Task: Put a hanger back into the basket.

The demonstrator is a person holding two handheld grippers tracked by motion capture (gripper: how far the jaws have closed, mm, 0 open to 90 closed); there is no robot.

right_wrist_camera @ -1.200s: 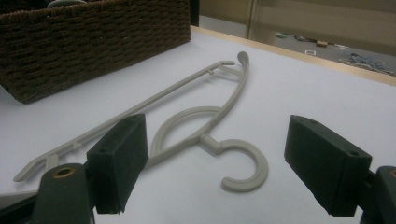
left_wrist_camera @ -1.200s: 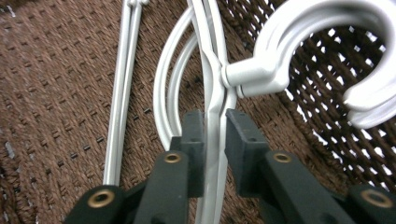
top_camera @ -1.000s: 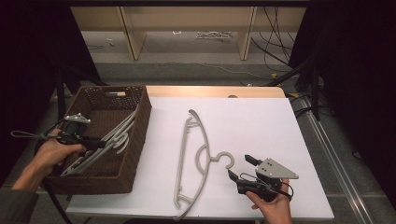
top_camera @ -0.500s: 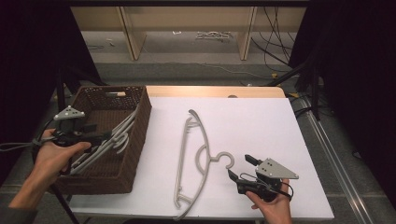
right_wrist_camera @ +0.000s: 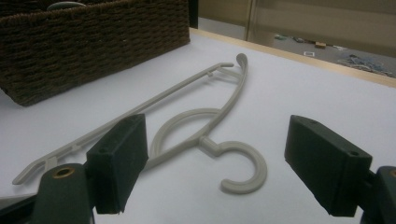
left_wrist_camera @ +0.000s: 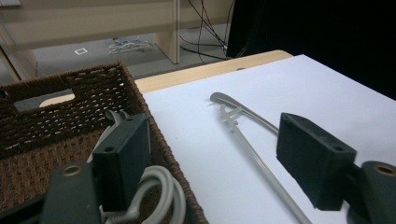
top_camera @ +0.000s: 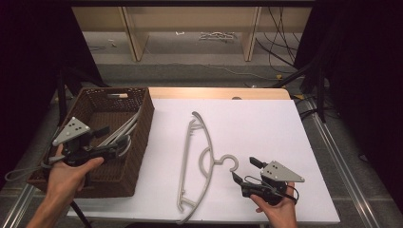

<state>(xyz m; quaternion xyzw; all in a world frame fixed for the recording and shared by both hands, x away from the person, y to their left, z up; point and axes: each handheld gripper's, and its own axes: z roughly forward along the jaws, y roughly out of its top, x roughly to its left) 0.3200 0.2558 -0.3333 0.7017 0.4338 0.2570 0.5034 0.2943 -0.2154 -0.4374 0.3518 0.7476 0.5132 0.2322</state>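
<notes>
where my three cameras sit

my high view looks forward and down over the whole worktop [top_camera: 266, 123]. my left tongs [left_wrist_camera: 210, 163] camera sits low and close by the basket [left_wrist_camera: 56, 121]. my right tongs [right_wrist_camera: 215, 172] camera hugs the surface. all three share the grey hanger [top_camera: 199, 156].

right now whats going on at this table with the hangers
A person holds a gripper in each hand. The left gripper, over the wicker basket that holds grey hangers, has just been opening its jaws, with nothing between them. The right gripper sits open near the hook of a hanger on the white table.
</notes>
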